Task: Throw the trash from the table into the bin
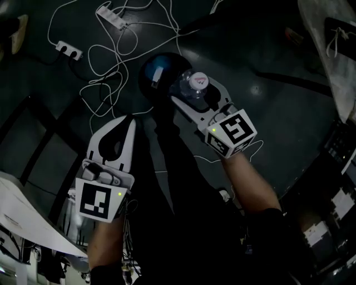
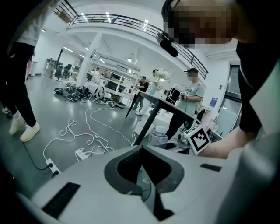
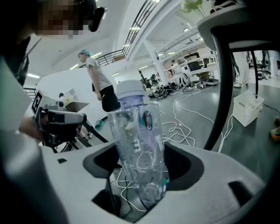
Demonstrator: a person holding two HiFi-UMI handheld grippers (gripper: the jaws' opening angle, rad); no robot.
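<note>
A clear plastic bottle (image 1: 196, 83) with a white cap stands between the jaws of my right gripper (image 1: 193, 92), which is shut on it. In the head view the bottle hangs over the right rim of a dark round bin (image 1: 157, 62) on the floor, with something white inside. The right gripper view shows the bottle (image 3: 136, 140) upright in my right gripper (image 3: 141, 170). My left gripper (image 1: 131, 119) hangs lower left of the bin, tips together and holding nothing. In the left gripper view my left gripper (image 2: 141, 147) is shut, with the bottle (image 2: 159, 135) beyond it.
White cables (image 1: 105, 83) and two power strips (image 1: 111, 16) (image 1: 69, 50) lie on the dark floor around the bin. A dark table leg (image 3: 223, 87) rises at the right, with a white box (image 3: 248, 108) behind it. People stand nearby (image 2: 19, 100).
</note>
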